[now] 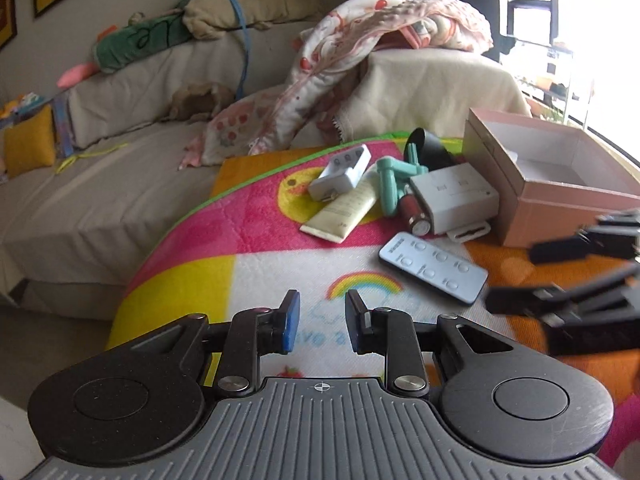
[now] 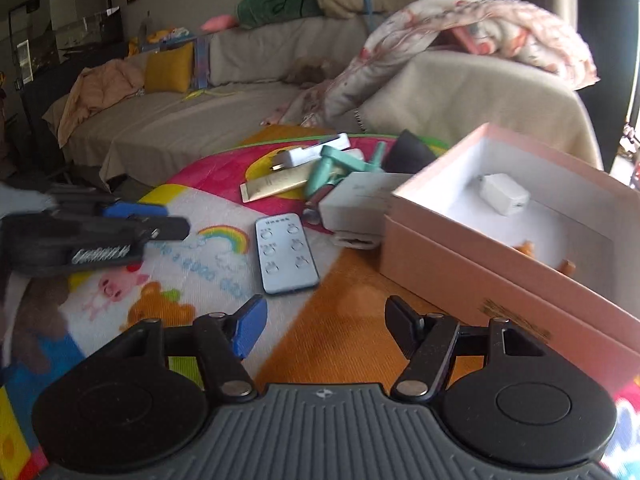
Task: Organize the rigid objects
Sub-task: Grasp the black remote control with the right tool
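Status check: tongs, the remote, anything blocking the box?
Left tongs narrow gap, empty. Right tongs open, empty. Remote flat on mat, untouched. Pink box open, white charger inside. Path clear.

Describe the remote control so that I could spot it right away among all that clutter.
Find the open pink box on the colourful cartoon blanket. Just left of it, beside the printed rainbow, lies the remote control. It lies flat and apart from the heap, a slim grey slab with six round buttons in two columns.
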A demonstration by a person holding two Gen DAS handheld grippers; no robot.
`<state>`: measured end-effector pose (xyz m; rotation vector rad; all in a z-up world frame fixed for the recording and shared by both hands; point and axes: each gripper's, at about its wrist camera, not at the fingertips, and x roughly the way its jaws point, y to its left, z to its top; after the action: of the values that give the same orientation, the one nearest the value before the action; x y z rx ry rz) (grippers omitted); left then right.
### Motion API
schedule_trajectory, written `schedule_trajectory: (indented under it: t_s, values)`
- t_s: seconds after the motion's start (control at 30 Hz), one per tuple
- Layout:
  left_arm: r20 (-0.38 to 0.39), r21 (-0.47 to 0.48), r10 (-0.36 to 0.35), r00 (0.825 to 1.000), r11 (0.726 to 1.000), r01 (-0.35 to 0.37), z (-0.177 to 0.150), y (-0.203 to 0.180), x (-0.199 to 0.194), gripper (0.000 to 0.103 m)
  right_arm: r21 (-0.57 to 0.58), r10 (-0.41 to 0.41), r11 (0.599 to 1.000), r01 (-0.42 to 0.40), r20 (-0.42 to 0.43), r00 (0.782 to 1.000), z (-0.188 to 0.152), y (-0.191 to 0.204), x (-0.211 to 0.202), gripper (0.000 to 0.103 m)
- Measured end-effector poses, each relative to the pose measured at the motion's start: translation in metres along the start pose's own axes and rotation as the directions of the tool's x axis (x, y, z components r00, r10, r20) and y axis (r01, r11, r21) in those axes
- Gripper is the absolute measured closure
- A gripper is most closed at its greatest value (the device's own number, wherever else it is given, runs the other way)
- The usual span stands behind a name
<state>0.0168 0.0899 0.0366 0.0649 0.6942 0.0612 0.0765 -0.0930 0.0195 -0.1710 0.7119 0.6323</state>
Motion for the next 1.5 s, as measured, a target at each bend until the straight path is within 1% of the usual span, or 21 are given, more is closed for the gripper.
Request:
schedule_trajectory:
  t_s: [0.07, 0.13, 0.2, 0.23, 0.27, 0.33, 0.43, 0.57, 0.73, 0.87, 0.93, 1.03, 1.07, 1.13, 1.2, 1.23, 1.3, 1.37, 1.4, 1.43, 1.5]
  values:
    - [-0.012, -0.019, -0.032, 0.999, 0.999, 0.031, -0.001, 0.008, 0.000, 0.076, 0.003, 0.014, 1.000, -0.014, -0.022, 1.000, 0.011, 0.006, 0.018, 0.038]
    - [-0.021, -0.056, -0.080, 0.997, 0.995, 0.079, 0.001, 0.016, 0.003, 0.076, 0.010, 0.022, 1.000, -0.022, -0.039, 0.999, 0.020, 0.011, 0.035, 0.041]
    - [-0.026, -0.113, -0.145, 0.989, 0.984, 0.141, 0.006, 0.025, 0.010, 0.076, 0.009, 0.018, 1.000, -0.017, -0.055, 0.998, 0.027, 0.016, 0.048, 0.056]
    - [-0.025, -0.135, -0.174, 0.984, 0.976, 0.169, 0.010, 0.027, 0.014, 0.076, -0.004, 0.002, 1.000, -0.003, -0.043, 0.999, 0.029, 0.019, 0.051, 0.060]
    - [-0.017, -0.152, -0.202, 0.979, 0.969, 0.197, 0.014, 0.029, 0.020, 0.076, -0.022, 0.002, 1.000, -0.003, -0.045, 0.999, 0.030, 0.022, 0.051, 0.062]
    - [-0.003, -0.160, -0.227, 0.974, 0.962, 0.224, 0.025, 0.028, 0.032, 0.076, -0.051, 0.010, 0.999, -0.013, -0.050, 0.999, 0.027, 0.025, 0.047, 0.063]
    - [-0.007, -0.157, -0.261, 0.965, 0.954, 0.256, 0.041, 0.018, 0.050, 0.076, -0.114, -0.017, 0.993, 0.013, -0.035, 0.999, 0.009, 0.026, 0.029, 0.064]
    - [-0.013, -0.131, -0.328, 0.944, 0.937, 0.324, 0.058, -0.003, 0.068, 0.076, -0.120, -0.041, 0.992, 0.039, -0.011, 0.999, -0.020, 0.013, -0.005, 0.064]
    - [-0.035, -0.085, -0.368, 0.929, 0.928, 0.364, 0.072, -0.031, 0.085, 0.076, -0.081, -0.093, 0.992, 0.095, 0.018, 0.995, -0.041, -0.007, -0.028, 0.064]
    - [-0.035, -0.060, -0.380, 0.924, 0.924, 0.378, 0.085, -0.042, 0.088, 0.076, -0.038, -0.090, 0.995, 0.092, 0.035, 0.995, -0.046, -0.017, -0.032, 0.064]
    - [0.001, -0.051, -0.387, 0.922, 0.921, 0.387, 0.096, -0.041, 0.084, 0.076, -0.035, -0.088, 0.995, 0.090, 0.043, 0.995, -0.048, -0.018, -0.033, 0.064]
    - [0.102, -0.051, -0.378, 0.920, 0.922, 0.384, 0.121, -0.037, 0.087, 0.076, -0.025, -0.078, 0.997, 0.079, 0.046, 0.996, -0.047, -0.020, -0.034, 0.064]
    - [0.127, -0.054, -0.367, 0.921, 0.925, 0.376, 0.132, -0.038, 0.095, 0.076, -0.019, -0.073, 0.997, 0.074, 0.045, 0.996, -0.047, -0.021, -0.034, 0.063]
    - [0.133, -0.062, -0.342, 0.930, 0.934, 0.352, 0.151, -0.043, 0.120, 0.076, -0.015, -0.059, 0.998, 0.060, 0.045, 0.997, -0.048, -0.021, -0.035, 0.059]
    - [0.109, -0.085, -0.307, 0.945, 0.945, 0.317, 0.169, -0.050, 0.154, 0.076, -0.019, -0.057, 0.998, 0.058, 0.046, 0.997, -0.048, -0.019, -0.036, 0.058]
    - [0.088, -0.104, -0.302, 0.949, 0.945, 0.310, 0.176, -0.053, 0.170, 0.076, -0.020, -0.055, 0.998, 0.056, 0.047, 0.997, -0.049, -0.019, -0.036, 0.058]
    - [0.019, -0.120, -0.325, 0.946, 0.938, 0.324, 0.184, -0.057, 0.199, 0.076, -0.018, -0.052, 0.998, 0.053, 0.047, 0.998, -0.049, -0.019, -0.036, 0.057]
    - [-0.085, -0.091, -0.336, 0.938, 0.940, 0.329, 0.184, -0.065, 0.220, 0.076, -0.016, -0.049, 0.999, 0.050, 0.048, 0.998, -0.050, -0.019, -0.035, 0.057]
    - [-0.128, -0.069, -0.338, 0.932, 0.941, 0.332, 0.182, -0.067, 0.224, 0.076, -0.014, -0.045, 0.999, 0.046, 0.048, 0.998, -0.050, -0.020, -0.035, 0.055]
    - [-0.141, -0.050, -0.342, 0.929, 0.940, 0.339, 0.178, -0.067, 0.224, 0.077, -0.012, -0.038, 0.999, 0.039, 0.048, 0.998, -0.050, -0.021, -0.035, 0.054]
    - [-0.133, -0.009, -0.332, 0.934, 0.942, 0.334, 0.165, -0.062, 0.210, 0.079, -0.008, -0.026, 1.000, 0.026, 0.048, 0.999, -0.050, -0.022, -0.035, 0.051]
